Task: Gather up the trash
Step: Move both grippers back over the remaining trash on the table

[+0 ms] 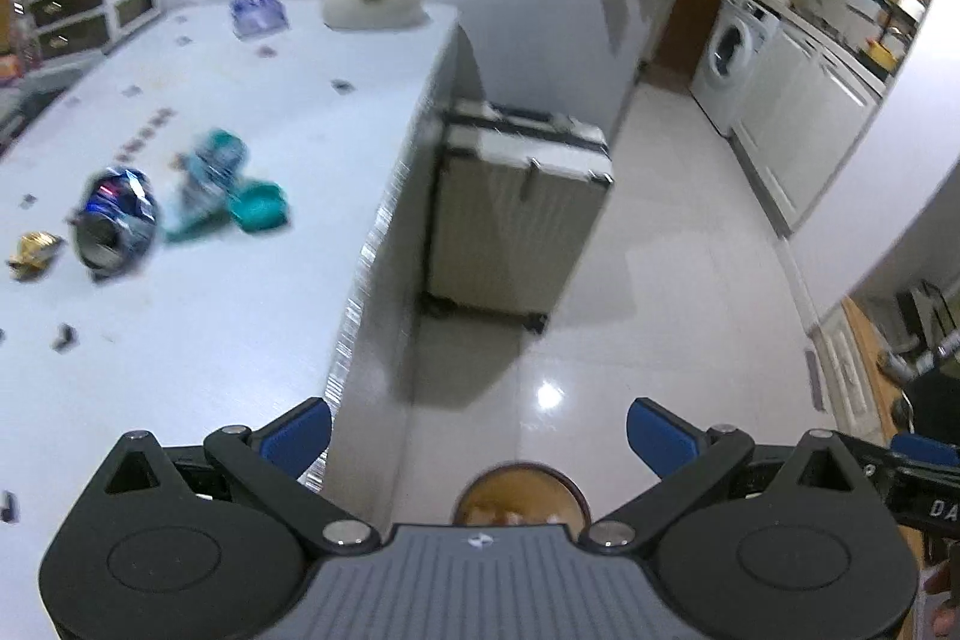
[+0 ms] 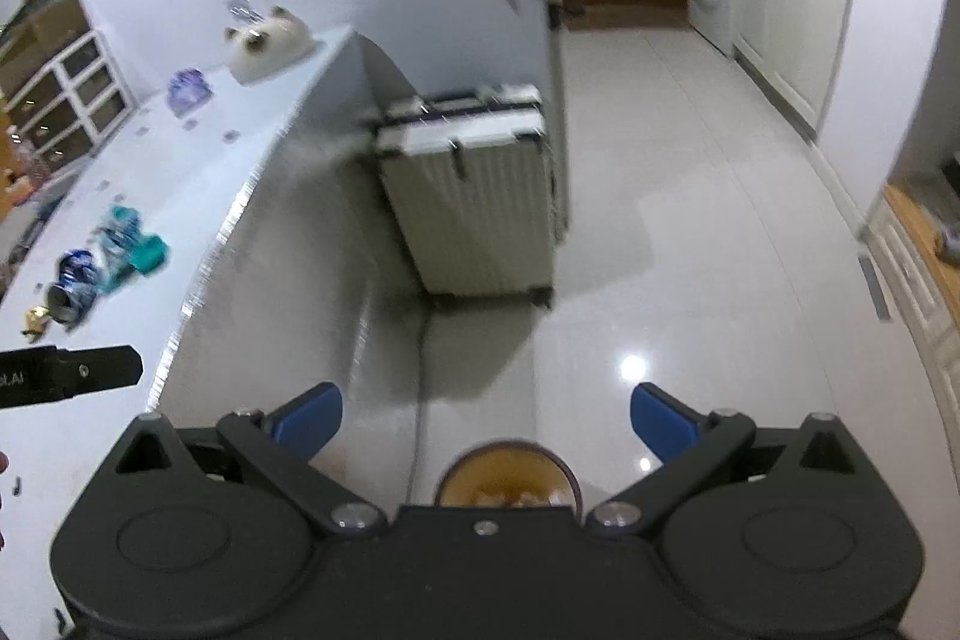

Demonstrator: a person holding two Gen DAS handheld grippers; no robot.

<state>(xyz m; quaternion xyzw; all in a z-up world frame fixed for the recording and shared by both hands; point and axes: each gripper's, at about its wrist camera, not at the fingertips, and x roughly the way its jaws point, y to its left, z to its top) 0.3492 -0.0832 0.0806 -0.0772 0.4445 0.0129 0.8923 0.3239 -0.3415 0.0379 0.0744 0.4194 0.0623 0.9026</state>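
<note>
Overhead, both grippers, left (image 1: 479, 436) and right (image 2: 486, 421), hang with jaws wide apart and empty above a round bin (image 2: 507, 478). Trash, a crushed can (image 1: 114, 220) and teal wrapper (image 1: 231, 187), lies on the white table (image 1: 240, 316) left of the bin.

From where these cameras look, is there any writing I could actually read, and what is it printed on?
"DA": white letters, cut off, on the black tongs body at the left view's right edge.
"LAI": partial white letters on the black bar of the other tongs.
Blue crushed can and teal wrapper: print too blurred to read.
</note>
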